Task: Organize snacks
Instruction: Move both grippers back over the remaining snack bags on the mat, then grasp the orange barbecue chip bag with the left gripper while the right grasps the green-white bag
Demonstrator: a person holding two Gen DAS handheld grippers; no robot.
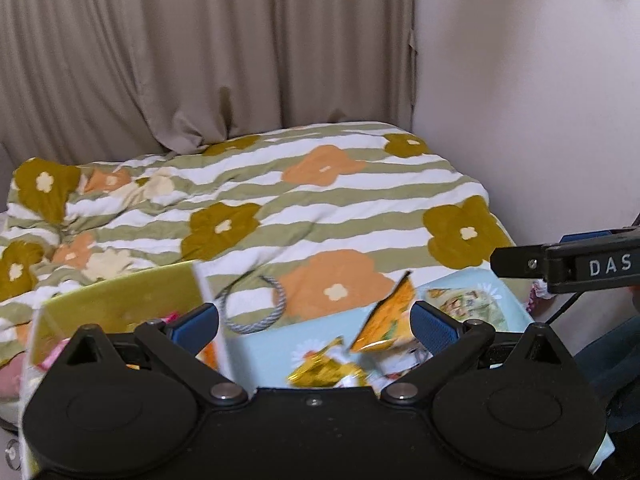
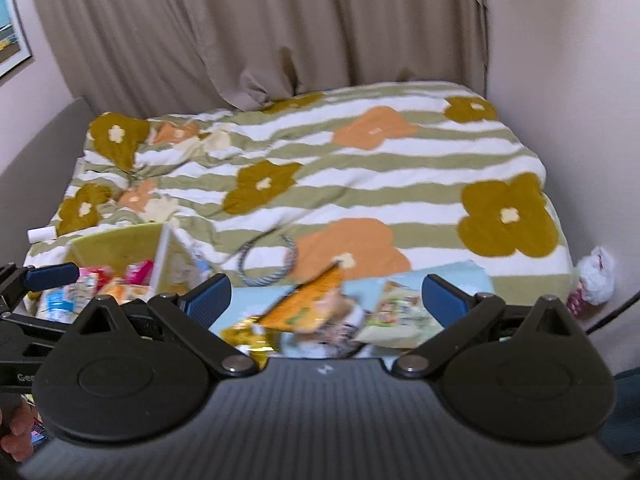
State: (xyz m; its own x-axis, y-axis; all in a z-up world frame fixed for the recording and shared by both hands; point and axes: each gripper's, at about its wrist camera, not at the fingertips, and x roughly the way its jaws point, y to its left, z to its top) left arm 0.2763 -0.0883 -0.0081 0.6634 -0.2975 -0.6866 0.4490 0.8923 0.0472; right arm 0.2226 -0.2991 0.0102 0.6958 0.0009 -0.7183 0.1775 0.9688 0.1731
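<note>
Orange snack packet (image 2: 308,304) lay blurred on a pale blue mat (image 2: 460,276), just ahead of the right gripper (image 2: 326,300), between its wide-spread blue pads, nothing held. Gold wrapper (image 2: 244,330) sat beside it. Left gripper (image 1: 314,322) was also wide open and empty, over the same pile. Green box (image 2: 116,240) of snacks stood at left. "DAS" read on the right gripper's side in the left view; packet print was unreadable.
</note>
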